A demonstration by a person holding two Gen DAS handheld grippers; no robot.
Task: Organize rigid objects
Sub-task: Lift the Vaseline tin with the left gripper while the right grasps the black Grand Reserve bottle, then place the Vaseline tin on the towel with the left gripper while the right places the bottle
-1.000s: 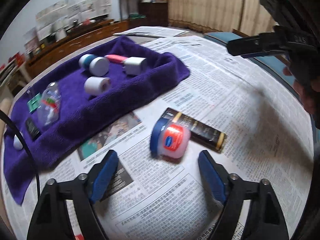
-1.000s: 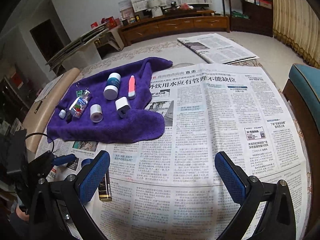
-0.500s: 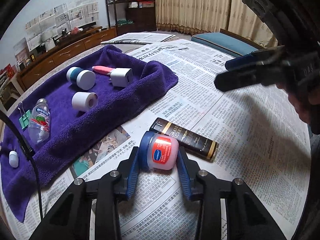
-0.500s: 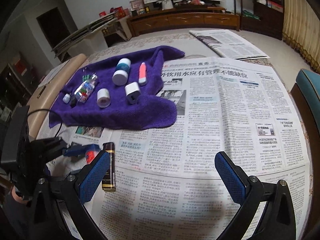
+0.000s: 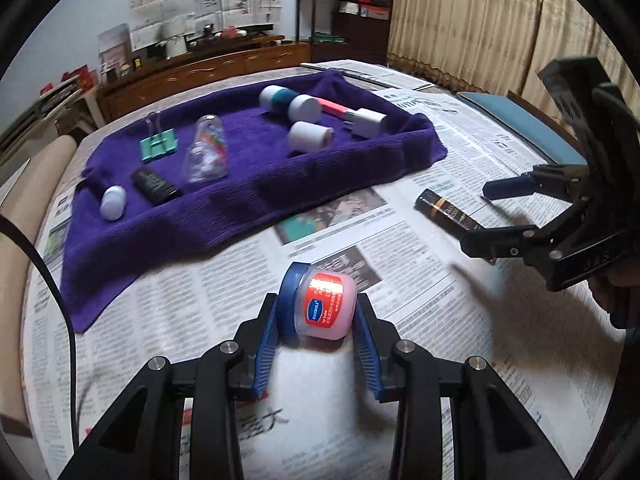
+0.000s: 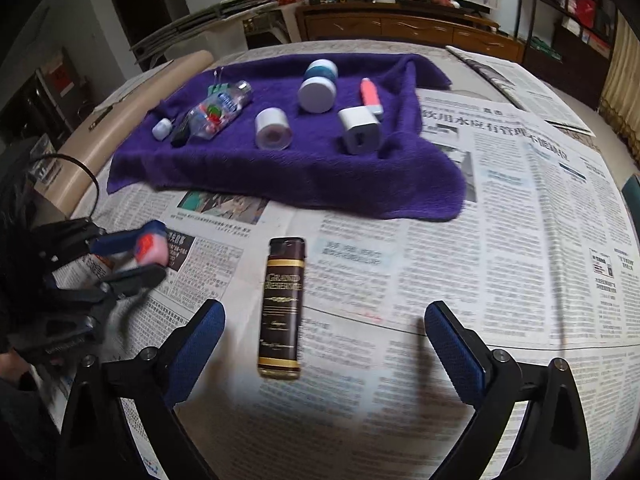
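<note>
At the bottom centre of the left wrist view the left tongs (image 5: 317,330) are closed on the pink jar (image 5: 325,305), while the right tongs (image 6: 325,342) stand wide open around the brown lighter (image 6: 282,306), without touching it, on the newspaper-covered tabletop (image 6: 500,264).

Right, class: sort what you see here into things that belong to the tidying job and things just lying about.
Part of the job:
- pink jar in the left gripper
- dark brown lighter ahead of the open right gripper
- purple towel holding sorted items

Just lying about:
- newspaper covering the table
- wooden cabinet
- curtains
</note>
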